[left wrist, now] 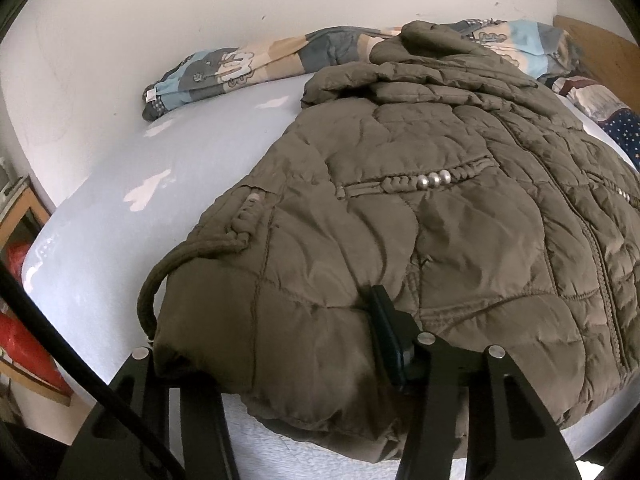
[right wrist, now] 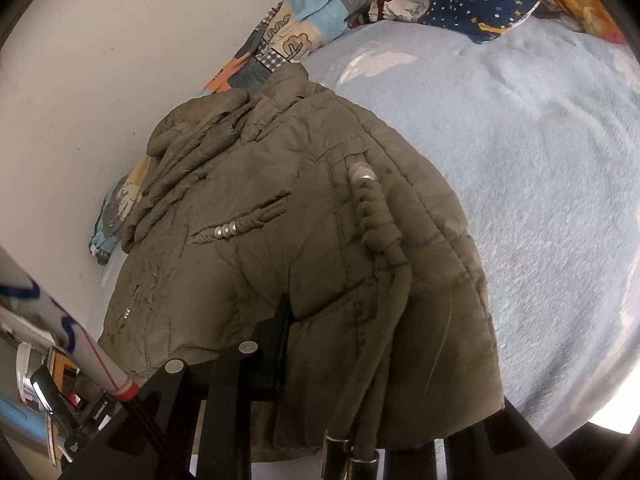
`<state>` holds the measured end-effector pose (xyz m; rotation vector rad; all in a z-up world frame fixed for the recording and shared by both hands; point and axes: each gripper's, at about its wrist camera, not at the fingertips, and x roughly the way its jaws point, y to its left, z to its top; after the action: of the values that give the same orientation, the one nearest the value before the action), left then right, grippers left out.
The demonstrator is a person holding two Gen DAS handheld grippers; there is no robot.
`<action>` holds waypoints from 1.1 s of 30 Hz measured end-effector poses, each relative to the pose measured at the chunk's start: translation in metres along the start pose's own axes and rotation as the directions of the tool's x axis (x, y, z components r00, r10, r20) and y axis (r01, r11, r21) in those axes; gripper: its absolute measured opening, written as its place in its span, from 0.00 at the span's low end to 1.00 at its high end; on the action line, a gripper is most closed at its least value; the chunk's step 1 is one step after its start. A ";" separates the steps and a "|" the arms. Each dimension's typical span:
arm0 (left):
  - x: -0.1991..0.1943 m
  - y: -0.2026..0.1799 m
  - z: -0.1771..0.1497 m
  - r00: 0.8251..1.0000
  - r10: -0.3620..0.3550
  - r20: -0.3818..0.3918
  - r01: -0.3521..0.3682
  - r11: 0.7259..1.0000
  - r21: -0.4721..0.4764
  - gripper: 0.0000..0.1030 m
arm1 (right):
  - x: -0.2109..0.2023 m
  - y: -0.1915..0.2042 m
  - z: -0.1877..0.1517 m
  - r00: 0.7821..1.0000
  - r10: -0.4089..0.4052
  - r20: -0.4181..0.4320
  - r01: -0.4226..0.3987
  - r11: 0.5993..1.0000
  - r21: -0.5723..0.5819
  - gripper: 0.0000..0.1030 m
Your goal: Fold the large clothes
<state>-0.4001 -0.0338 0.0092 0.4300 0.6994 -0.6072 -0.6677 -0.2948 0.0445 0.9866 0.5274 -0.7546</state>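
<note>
An olive quilted jacket [left wrist: 440, 208] lies spread on the pale blue bed [left wrist: 168, 160], hem toward me, collar toward the wall. My left gripper [left wrist: 280, 344] sits at the hem's left corner; one black finger [left wrist: 386, 332] presses on the fabric and the other is hidden under the hem, so it looks shut on the jacket. In the right wrist view the jacket [right wrist: 280, 240] drapes over my right gripper [right wrist: 384, 360]; one finger [right wrist: 280, 340] shows against the hem, the other is covered. Drawcords with metal tips [right wrist: 348, 452] hang down.
A patchwork quilt [left wrist: 224, 68] is bunched along the white wall. A starry blue pillow [right wrist: 480, 4] lies at the bed's head. Shelves with red items [left wrist: 24, 320] stand left of the bed. Bare blue sheet [right wrist: 540, 200] stretches to the right of the jacket.
</note>
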 end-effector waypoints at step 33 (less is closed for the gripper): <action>-0.035 0.001 0.003 0.996 -0.011 0.090 0.007 0.999 0.044 0.31 | -0.046 0.020 0.002 0.994 0.035 0.101 -0.028 0.997 -0.072 0.16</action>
<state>-0.4193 -0.0214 0.0364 0.4371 0.6037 -0.6477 -0.6815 -0.2747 0.0887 0.8843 0.4460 -0.7493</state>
